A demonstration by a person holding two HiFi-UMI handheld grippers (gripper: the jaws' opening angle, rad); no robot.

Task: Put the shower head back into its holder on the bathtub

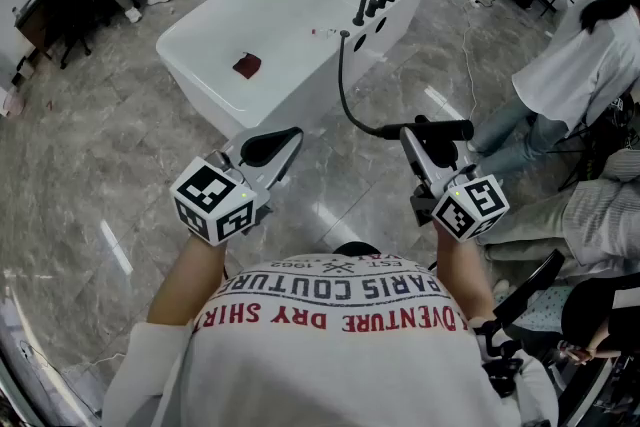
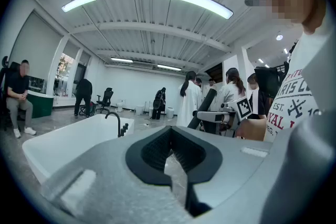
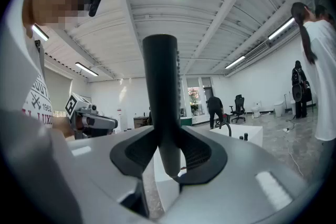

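A grey, seemingly marble floor [image 1: 100, 165] carries the white bathtub [image 1: 280, 100].

The bathtub [image 1: 200, 83] stands ahead of the left gripper [image 1: 283, 141] and the right gripper [image 1: 418, 137], whose jaws clasp the shower head [image 1: 452, 128].

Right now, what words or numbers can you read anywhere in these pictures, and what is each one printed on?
"PARIS COUTURE": black print on the person's white shirt, upside down in the head view.
"DRY SHIRT": red print on the same shirt; the word next to it is partly cut off, "...VENTURE".
"EST." and "1962": small print on the same shirt.
Marker cubes: black-and-white patterns only, no words.
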